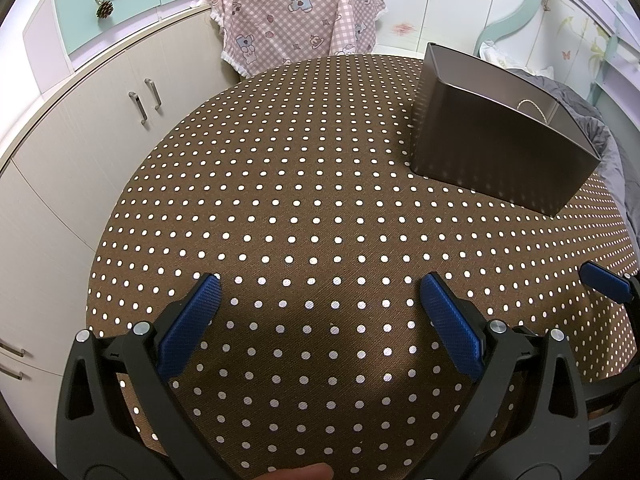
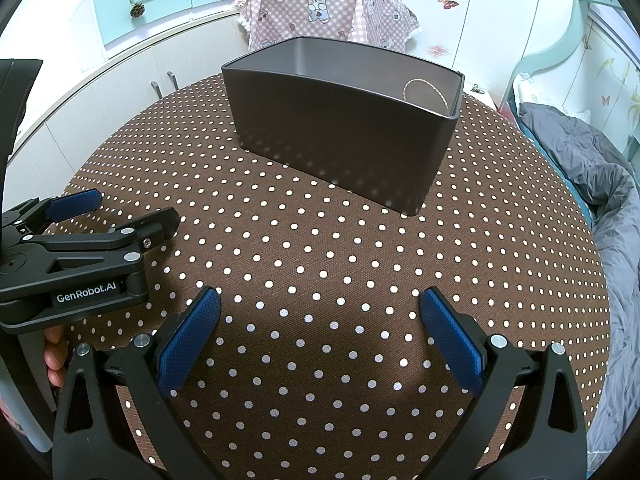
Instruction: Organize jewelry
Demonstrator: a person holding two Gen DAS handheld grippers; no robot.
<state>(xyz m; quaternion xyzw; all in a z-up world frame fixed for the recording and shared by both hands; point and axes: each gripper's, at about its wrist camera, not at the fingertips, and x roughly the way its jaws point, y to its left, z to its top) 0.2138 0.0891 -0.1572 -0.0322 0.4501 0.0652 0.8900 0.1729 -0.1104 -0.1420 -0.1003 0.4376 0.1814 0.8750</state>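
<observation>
On the dotted brown counter [image 2: 320, 264] we see one dark metal box [image 2: 344, 132], open at the top, standing toward the far side. Inside it, against the right end wall, a thin loop of gold chain [image 2: 426, 94] shows above the near rim; in the left wrist view only a short bit of the chain [image 1: 534, 110] shows over the rim of the box [image 1: 492, 148], which stands to the right there.

Left gripper [image 1: 320, 292]: fingers spread wide, nothing between them, only bare cloth of the counter [image 1: 280, 200] below. From the right wrist view we see it [image 2: 132, 212] at the left edge, side on, well apart from the box.

Right gripper [image 2: 320, 304]: fingers equally wide apart, holding nothing, pointed toward the box with open cloth between. One blue pad [image 1: 604, 282] of it shows at the right edge of the left view.

Behind the counter: a pink checked cloth [image 2: 328, 12] over something, white cabinets [image 1: 100, 128]. A bed with grey bedding [image 2: 592, 168] lies to the right.
</observation>
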